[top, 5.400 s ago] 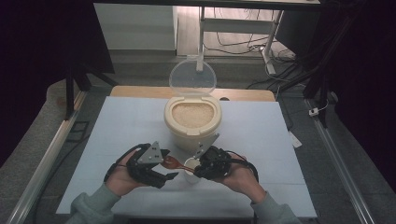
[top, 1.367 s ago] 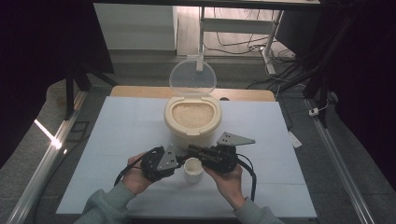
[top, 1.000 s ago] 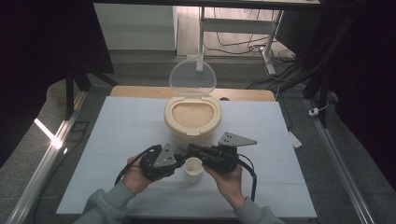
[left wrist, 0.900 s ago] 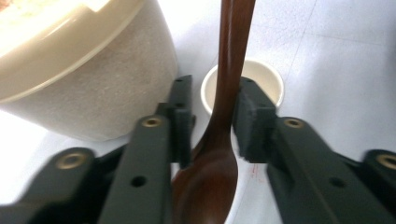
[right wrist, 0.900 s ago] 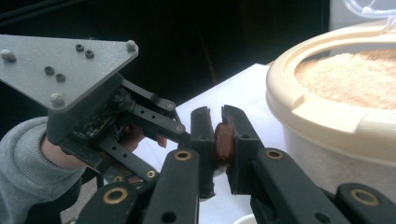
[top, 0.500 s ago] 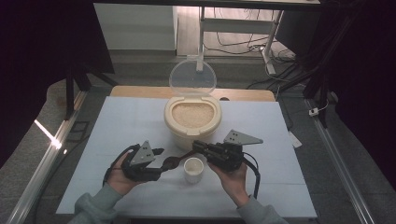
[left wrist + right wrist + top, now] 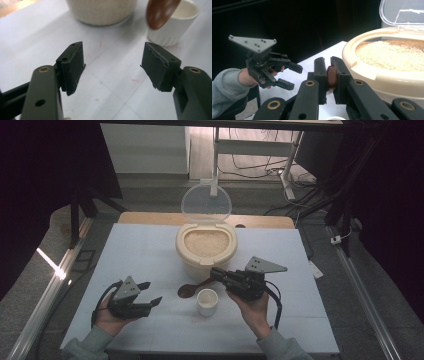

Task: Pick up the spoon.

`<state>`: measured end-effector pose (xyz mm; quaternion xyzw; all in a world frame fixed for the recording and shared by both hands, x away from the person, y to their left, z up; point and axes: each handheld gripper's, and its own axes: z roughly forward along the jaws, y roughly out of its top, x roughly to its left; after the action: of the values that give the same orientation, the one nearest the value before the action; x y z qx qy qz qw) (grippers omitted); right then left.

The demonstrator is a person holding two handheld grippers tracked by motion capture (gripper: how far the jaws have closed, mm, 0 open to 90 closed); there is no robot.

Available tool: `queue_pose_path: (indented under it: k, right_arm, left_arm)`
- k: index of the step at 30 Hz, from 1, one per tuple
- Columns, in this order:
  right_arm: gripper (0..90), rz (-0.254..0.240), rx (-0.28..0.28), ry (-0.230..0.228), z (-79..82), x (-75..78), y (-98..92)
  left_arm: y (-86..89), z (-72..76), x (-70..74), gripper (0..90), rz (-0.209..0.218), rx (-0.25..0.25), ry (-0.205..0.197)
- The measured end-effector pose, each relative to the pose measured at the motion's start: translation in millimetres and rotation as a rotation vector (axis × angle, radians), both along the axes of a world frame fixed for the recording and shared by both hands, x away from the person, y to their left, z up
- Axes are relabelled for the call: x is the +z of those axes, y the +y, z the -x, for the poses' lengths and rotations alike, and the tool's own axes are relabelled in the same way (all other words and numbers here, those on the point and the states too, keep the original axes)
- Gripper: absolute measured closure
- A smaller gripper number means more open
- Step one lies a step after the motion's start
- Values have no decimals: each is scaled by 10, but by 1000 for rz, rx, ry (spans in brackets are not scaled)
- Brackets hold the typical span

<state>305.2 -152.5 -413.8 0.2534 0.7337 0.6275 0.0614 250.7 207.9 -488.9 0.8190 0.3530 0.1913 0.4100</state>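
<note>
1. While gripped by its handle between the jaws of the right gripper (image 7: 218,273), brown wooden spoon (image 7: 189,290) slanting down to the left, its bowl low over the white worktop (image 7: 150,250), just left of the small white ribbed cup (image 7: 207,301); in the right gripper view, jaws pressed narrow on the brown handle (image 7: 331,75).
2. Left gripper (image 7: 150,293) held in the left hand (image 7: 107,317) at the near left of the worktop, apart from spoon and cup; jaws spread wide and holding nothing, bare white surface between the black pads (image 7: 74,66) in the left gripper view.
3. Same left gripper view: spoon bowl (image 7: 161,11) in front of the cup (image 7: 176,23) at upper right; whether touching, cannot tell.
4. Cream round container filled with pale grain (image 7: 206,245) at mid-worktop, beyond the cup; clear hinged lid (image 7: 206,204) standing upright at its far rim.
5. Right hand (image 7: 254,307) just right of the cup; grey three-cornered plate (image 7: 264,265) atop the right gripper.
6. Left gripper (image 7: 292,76) and grey sleeve (image 7: 224,87) at left in the right gripper view, against a dark background.
</note>
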Motion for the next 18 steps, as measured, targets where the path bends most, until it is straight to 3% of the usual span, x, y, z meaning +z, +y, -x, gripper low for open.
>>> queue_pose_path:
  k: [9, 18]
  right_arm:
    - [829, -30, 9, -6, -24, 97, -89]
    - [829, -86, 1, -26, -27, 254, -217]
  left_arm:
    - [125, 9, -119, 311, 12, 51, 17]
    - [159, 22, -160, 298, 26, 48, 45]
